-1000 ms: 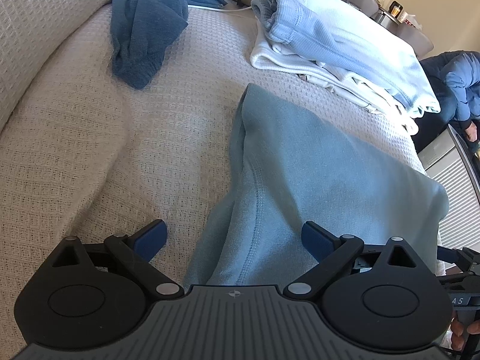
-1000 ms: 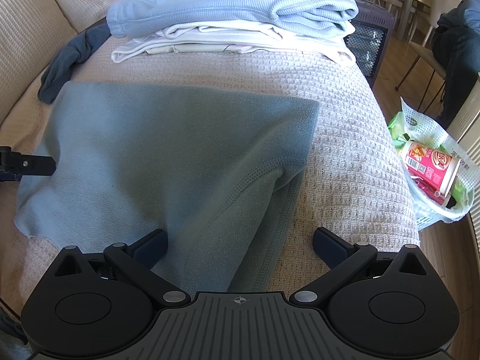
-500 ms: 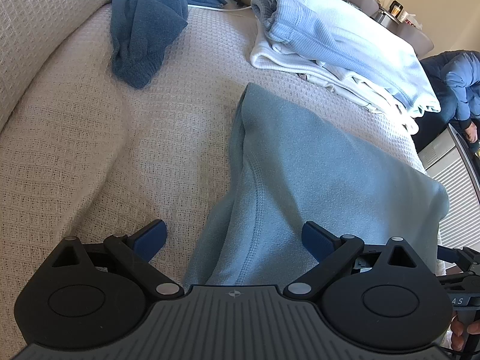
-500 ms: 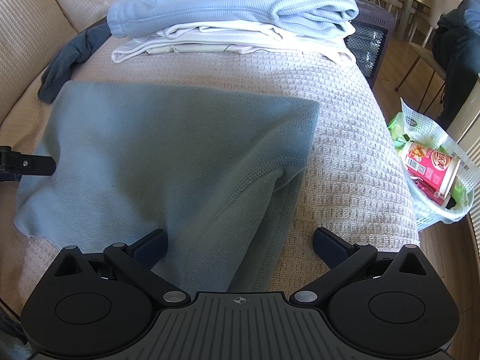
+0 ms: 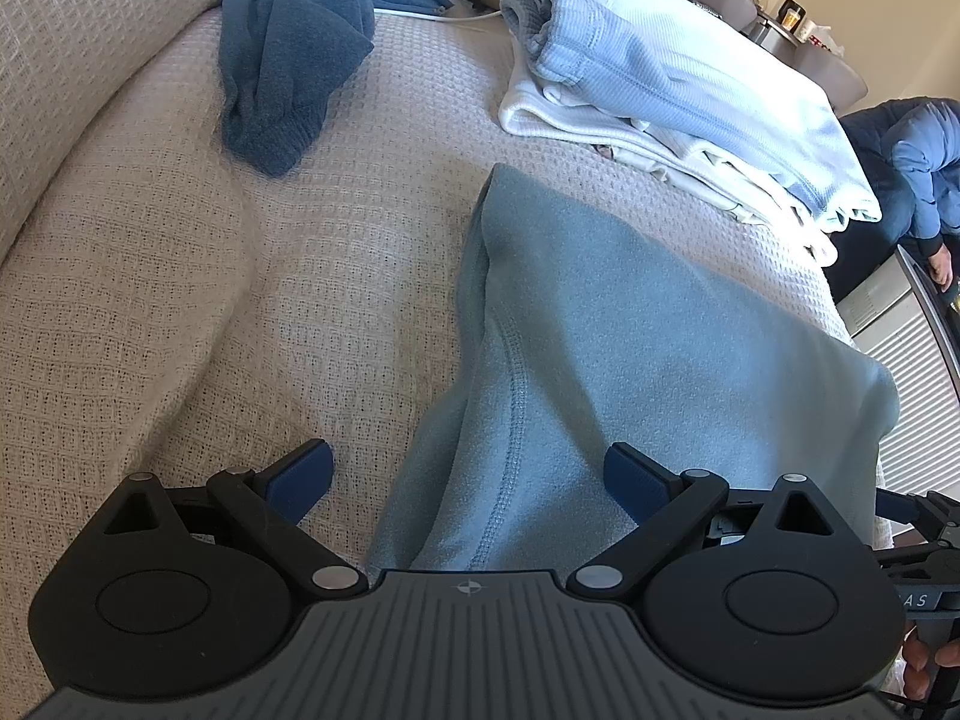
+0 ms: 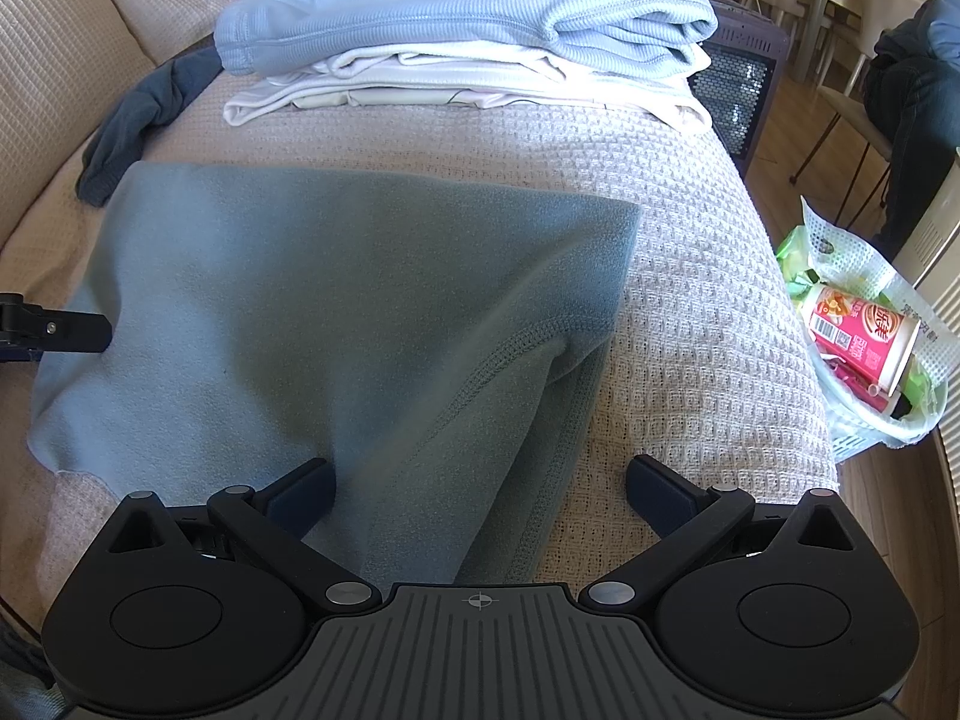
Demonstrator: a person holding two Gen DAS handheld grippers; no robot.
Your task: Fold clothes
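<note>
Two low views, shared fleece (image 5: 630, 330)

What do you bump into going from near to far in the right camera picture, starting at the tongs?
Right tongs → teal fleece garment → bare strip of beige blanket → white folded clothes → light blue folded top.

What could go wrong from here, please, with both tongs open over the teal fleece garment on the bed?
1. The left tongs and right tongs straddle bunched, layered folds of the teal fleece garment, so closing may catch only one layer and skew the fold.
2. The fleece's right edge lies near the bed's side; a pull that way might drag it off.
3. The folded stack sits close behind and could be nudged.
</note>
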